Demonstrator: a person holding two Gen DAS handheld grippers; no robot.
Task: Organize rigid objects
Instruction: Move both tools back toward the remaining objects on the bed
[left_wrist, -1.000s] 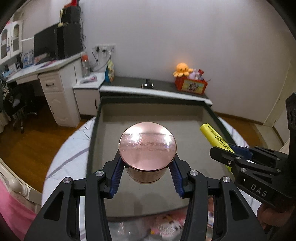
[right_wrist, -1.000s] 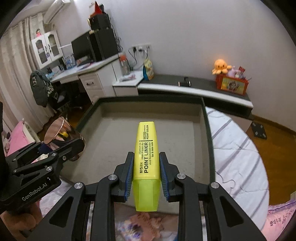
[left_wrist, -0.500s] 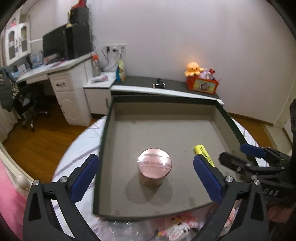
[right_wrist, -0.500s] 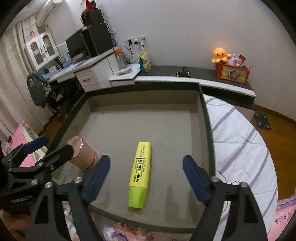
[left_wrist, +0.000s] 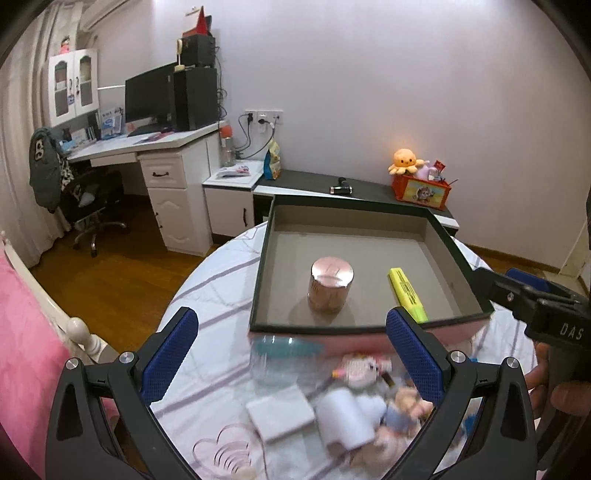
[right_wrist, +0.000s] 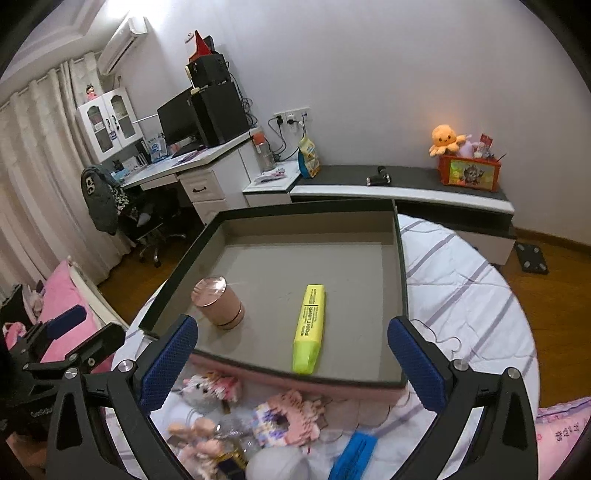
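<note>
Dim warm indoor light, soft shadows in tray (left_wrist: 439, 236), glare on jar lid (left_wrist: 332, 272), foreground clutter motion-blurred, fisheye vignette at corners

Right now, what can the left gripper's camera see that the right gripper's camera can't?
Only the left wrist view shows a white square block and a white roll in the clutter on the table.

Only the right wrist view shows the air conditioner and a flat blue thing near the bottom edge.

Both show the dark tray holding the upright pink jar and the yellow highlighter lying flat, both untouched, and each view has its own gripper open.
</note>
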